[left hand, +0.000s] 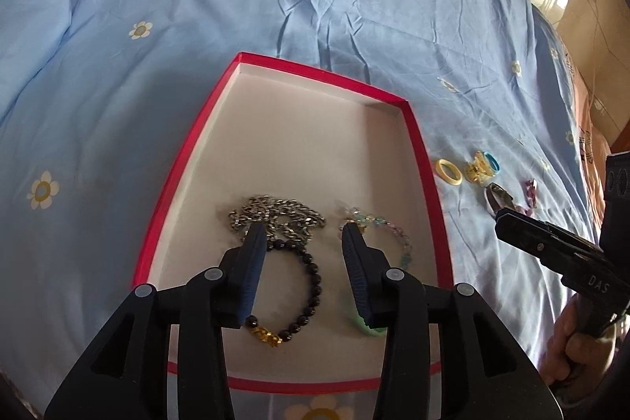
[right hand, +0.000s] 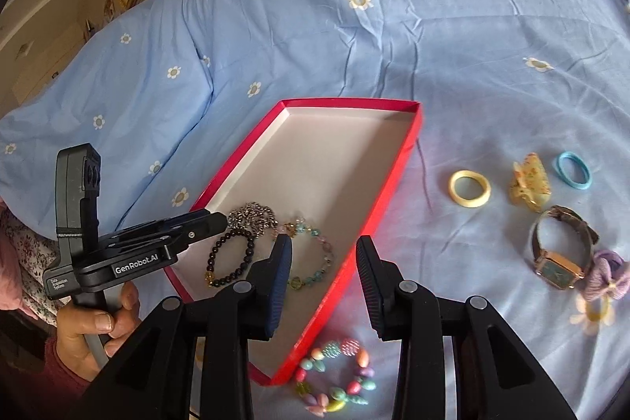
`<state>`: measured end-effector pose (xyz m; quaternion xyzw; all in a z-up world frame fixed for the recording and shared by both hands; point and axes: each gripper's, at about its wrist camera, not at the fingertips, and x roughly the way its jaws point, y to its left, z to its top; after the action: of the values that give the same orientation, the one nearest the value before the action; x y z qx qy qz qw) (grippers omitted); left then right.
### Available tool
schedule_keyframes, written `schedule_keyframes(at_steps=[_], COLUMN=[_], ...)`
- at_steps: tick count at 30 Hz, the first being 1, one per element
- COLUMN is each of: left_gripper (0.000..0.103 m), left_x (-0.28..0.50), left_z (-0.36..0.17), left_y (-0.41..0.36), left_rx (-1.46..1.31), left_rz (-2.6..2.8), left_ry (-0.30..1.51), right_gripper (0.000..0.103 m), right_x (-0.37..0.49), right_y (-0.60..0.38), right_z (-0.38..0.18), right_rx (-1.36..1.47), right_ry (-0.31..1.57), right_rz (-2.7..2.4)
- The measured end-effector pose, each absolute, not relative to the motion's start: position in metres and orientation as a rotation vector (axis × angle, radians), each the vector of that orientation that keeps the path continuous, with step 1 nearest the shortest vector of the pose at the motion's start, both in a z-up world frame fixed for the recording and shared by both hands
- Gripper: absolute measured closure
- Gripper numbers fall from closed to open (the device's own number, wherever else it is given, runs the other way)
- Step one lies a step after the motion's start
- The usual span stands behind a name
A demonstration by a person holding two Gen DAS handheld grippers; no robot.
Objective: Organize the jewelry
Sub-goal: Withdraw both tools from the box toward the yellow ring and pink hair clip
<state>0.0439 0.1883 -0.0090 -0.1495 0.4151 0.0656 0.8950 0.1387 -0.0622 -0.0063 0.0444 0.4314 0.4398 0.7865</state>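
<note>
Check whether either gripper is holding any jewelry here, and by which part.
Nothing is held: the left gripper and right gripper are both open and empty.

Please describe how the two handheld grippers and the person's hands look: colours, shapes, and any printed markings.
Both grippers are black plastic with triangular cut-out linkages, round grey pivot pins and dark blue ribbed pads. The left gripper reads "GenRobot.AI" and "Data Acquisition System"; the right gripper shows "DAS". Bare left hand on a grey handle, with a dark red sleeve.

Mint-green band (left hand: 364, 329) mostly hidden behind left gripper finger | black bead bracelet (left hand: 303, 286) partly covered | multicoloured bead bracelet (right hand: 334, 376) partly behind right gripper, possibly complete
</note>
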Motion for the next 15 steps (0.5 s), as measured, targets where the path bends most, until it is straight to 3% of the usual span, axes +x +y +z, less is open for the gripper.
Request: schedule_keyframes(at_steps=[6, 15], left_gripper=[0.057, 0.057], left_x=[0.057, 0.088], left_z=[-0.001, 0.001], left_y=[0.154, 0.106], left_rx=[-0.281, -0.23], left_rz=[0.058, -0.027], left_ry=[0.861, 0.882], right_gripper=[0.067, 0.066], right_x=[0.15, 0.169], right_y=[-0.116, -0.178], right_z=[-0.012, -0.017], right_rx=[0.137, 0.187], right_ry=[0.937, 0.932], right_rz=[0.828, 0.688])
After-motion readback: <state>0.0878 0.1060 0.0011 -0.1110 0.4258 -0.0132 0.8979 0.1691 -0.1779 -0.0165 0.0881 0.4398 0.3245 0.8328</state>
